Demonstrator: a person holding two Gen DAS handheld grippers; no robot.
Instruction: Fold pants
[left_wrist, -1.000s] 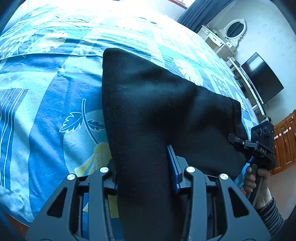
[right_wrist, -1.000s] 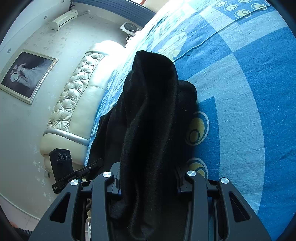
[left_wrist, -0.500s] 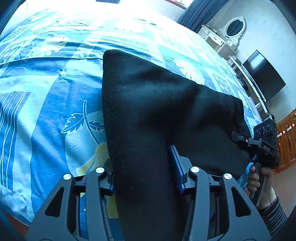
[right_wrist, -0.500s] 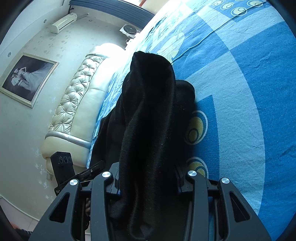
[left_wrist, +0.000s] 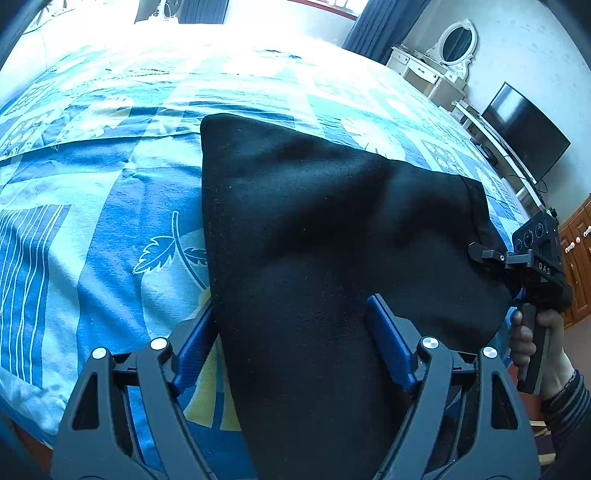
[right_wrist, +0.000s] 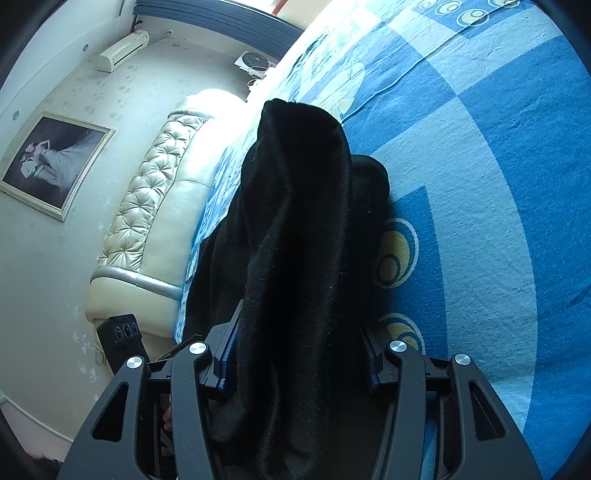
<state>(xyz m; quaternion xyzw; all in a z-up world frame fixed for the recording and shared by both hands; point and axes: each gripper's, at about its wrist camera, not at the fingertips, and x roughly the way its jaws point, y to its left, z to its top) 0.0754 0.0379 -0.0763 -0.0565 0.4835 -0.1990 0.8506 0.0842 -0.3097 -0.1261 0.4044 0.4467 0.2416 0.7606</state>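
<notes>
- Pants, black and of a thick knit, are spread over the near part of the bed, with one end lifted and draped through both tools.
- Soft, limp handling is to be expected: the cloth sags between the holds, and a fuzzy, non-slippery surface is suggested by its look. Moderate weight is judged, nothing fragile.
- The left gripper is seen closed on a thick bunch of the cloth, its blue fingers pressed against the sides of the bunch.
- The right gripper is likewise clamped on a bunched edge; it is also seen from the left view, at the far right corner of the cloth.
- Holds are best taken at corners or along a hem, so that a straight edge is kept between the tools.
- Around the bed, a padded headboard, a framed picture, a dressing table and a television are seen, all well apart from the work.
- Nothing is seen lying on the patterned sheet in the path of the fold.
</notes>
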